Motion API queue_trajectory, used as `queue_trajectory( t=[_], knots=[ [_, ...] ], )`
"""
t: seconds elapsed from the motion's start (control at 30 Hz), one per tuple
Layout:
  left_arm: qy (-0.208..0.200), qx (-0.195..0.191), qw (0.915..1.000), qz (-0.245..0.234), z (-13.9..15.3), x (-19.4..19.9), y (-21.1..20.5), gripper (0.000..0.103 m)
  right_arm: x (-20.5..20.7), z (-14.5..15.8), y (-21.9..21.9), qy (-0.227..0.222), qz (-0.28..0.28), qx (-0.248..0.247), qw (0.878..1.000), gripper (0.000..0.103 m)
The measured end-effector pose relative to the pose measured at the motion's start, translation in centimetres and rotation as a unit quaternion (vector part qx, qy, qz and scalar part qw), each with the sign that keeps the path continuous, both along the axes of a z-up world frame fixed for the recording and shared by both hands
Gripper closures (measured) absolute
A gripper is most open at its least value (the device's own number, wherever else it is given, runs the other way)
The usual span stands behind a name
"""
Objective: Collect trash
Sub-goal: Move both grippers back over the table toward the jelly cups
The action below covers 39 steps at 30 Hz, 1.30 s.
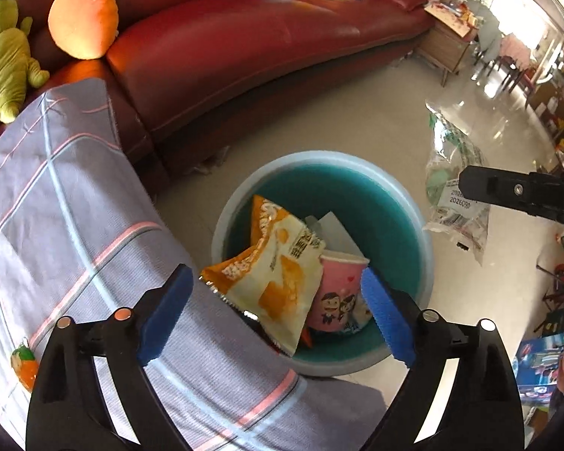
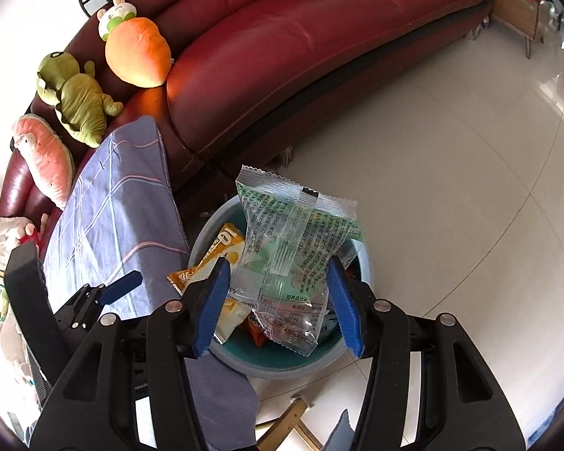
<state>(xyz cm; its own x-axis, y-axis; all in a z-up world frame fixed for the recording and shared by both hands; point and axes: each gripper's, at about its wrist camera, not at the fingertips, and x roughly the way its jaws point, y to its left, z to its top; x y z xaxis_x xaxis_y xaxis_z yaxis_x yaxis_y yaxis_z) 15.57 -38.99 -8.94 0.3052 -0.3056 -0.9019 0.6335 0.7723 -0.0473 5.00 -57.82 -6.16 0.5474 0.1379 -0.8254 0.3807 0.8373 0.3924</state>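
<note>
At the left edge of the left wrist view a checked grey cloth point(image 1: 75, 225) drapes down beside the bin point(image 1: 406, 203), which sits in the lower centre of the frame on pale floor tiles in front of a dark red sofa point(image 1: 244, 49). The left gripper point(image 1: 276, 298) hangs over the bin's near rim with its jaws spread wide and nothing between the pads; just beyond them an orange and white snack bag point(image 1: 278, 274) leans on the left inside wall, partly over the rim, next to a pink paper cup point(image 1: 338, 297). Further right in that view, the clear green-printed wrapper point(image 1: 447, 173) hangs at the tip of the right gripper. In the right wrist view the right gripper point(image 2: 278, 295) is clamped on the lower part of that wrapper point(image 2: 293, 248), in the centre of the frame, with the bin point(image 2: 364, 263) directly behind and below it. The step in hand looks like dropping this wrapper in. To do it well, bring the wrapper's lower end over the open right half of the bin, low between the rims, before letting go: the film is light and may drift or cling to a pad. The left gripper is best kept clear, and the snack bag's overhanging corner may want a nudge inward.
</note>
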Motion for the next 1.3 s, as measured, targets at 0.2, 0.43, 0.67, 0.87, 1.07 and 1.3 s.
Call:
queue_trajectory(
  t=[0.2, 0.43, 0.67, 0.87, 1.07, 1.3],
  knots=[
    [0.002, -0.003, 0.9999, 0.012, 0.6, -0.2, 1.9, 0.010, 1.1, -0.8, 0.5, 0.010, 0.009, 0.000, 1.000, 0.050],
    [0.003, -0.013, 0.9995, 0.029, 1.4, 0.0, 3.7, 0.007, 2.8, -1.2, 1.7, 0.023, 0.024, -0.011, 0.999, 0.047],
    [0.012, -0.017, 0.9993, 0.032, 1.3, 0.0, 4.3, 0.006, 2.9, -1.3, 1.9, 0.034, 0.017, -0.007, 0.999, 0.029],
    [0.017, -0.019, 0.9991, 0.034, 1.5, -0.5, 5.1, 0.006, 1.9, -1.0, 2.1, 0.046, 0.007, -0.011, 0.999, 0.021],
    [0.017, -0.029, 0.9987, 0.038, 2.1, -1.2, 6.4, 0.006, 0.8, 0.1, 3.4, 0.047, 0.009, -0.025, 0.999, 0.018],
    [0.012, -0.040, 0.9984, 0.040, 3.2, -2.4, 8.2, 0.006, -0.6, 1.7, 5.6, 0.041, 0.014, -0.043, 0.998, 0.018]
  ],
)
